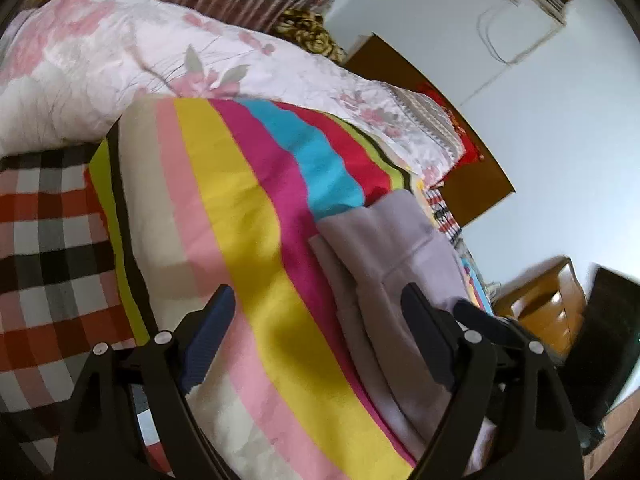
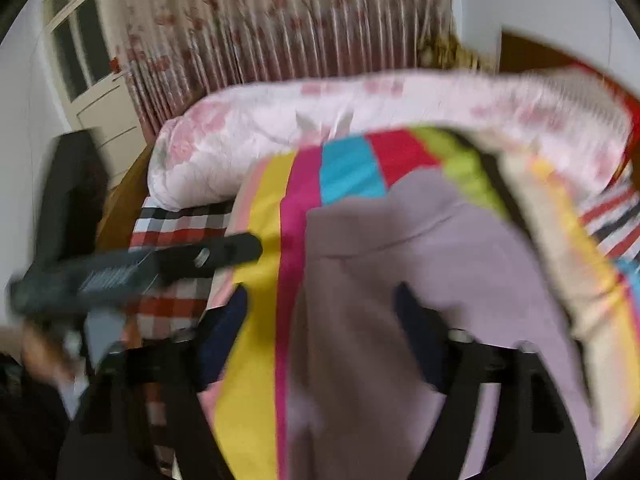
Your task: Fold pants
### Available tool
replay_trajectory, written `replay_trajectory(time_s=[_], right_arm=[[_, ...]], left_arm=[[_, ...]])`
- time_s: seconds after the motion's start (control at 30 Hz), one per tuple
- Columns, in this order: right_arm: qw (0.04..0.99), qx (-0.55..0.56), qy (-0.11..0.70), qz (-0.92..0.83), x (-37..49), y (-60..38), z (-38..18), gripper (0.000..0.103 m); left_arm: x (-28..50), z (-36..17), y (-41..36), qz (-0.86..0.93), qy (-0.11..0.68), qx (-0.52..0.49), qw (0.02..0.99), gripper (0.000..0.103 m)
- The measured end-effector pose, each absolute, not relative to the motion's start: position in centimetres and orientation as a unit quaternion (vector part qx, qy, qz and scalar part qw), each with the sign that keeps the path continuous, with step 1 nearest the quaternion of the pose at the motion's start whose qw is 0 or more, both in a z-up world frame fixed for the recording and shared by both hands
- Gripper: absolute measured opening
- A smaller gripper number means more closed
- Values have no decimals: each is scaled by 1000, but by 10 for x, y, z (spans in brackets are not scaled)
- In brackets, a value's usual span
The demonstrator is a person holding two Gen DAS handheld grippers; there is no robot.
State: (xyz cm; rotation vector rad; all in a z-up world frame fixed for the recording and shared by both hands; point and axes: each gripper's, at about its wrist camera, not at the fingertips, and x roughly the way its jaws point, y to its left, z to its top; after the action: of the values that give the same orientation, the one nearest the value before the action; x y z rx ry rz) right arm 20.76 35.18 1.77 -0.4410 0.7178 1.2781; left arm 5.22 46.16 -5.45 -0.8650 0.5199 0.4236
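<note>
Jaws of the right gripper stand partly open over the lilac pants, and the pads do not press on the cloth; nothing is held between them. Jaws of the left gripper stand wide open and hold nothing; its right finger is over the edge of the pants, but I cannot tell if it touches. The pants lie folded on the striped sheet of the bed, near its right side. Beside the sheet are a checked cover and a pink floral quilt. In the right wrist view everything is blurred, and the left gripper crosses the left part of the picture. Behind the bed hangs a curtain. The near end of the pants is cut off by the picture edge.
</note>
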Motion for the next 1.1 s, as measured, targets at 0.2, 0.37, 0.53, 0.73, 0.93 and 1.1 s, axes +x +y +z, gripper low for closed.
replay_trajectory(time_s=[0.2, 0.37, 0.53, 0.73, 0.93, 1.1], right_arm=[[779, -165, 335, 504, 199, 212, 17, 47], [801, -153, 377, 439, 179, 135, -8, 36], [806, -170, 362, 437, 148, 115, -20, 32], [796, -236, 324, 454, 131, 139, -22, 30], [786, -303, 308, 442, 129, 154, -38, 29], [777, -322, 302, 447, 128, 156, -37, 29]], left_arm=[[72, -47, 437, 132, 264, -391, 872, 83], [105, -62, 410, 106, 309, -382, 864, 66], [115, -68, 395, 122, 328, -349, 869, 66], [114, -69, 397, 127, 338, -355, 863, 66], [99, -62, 389, 106, 338, -364, 861, 72], [81, -57, 370, 60, 341, -376, 859, 77]])
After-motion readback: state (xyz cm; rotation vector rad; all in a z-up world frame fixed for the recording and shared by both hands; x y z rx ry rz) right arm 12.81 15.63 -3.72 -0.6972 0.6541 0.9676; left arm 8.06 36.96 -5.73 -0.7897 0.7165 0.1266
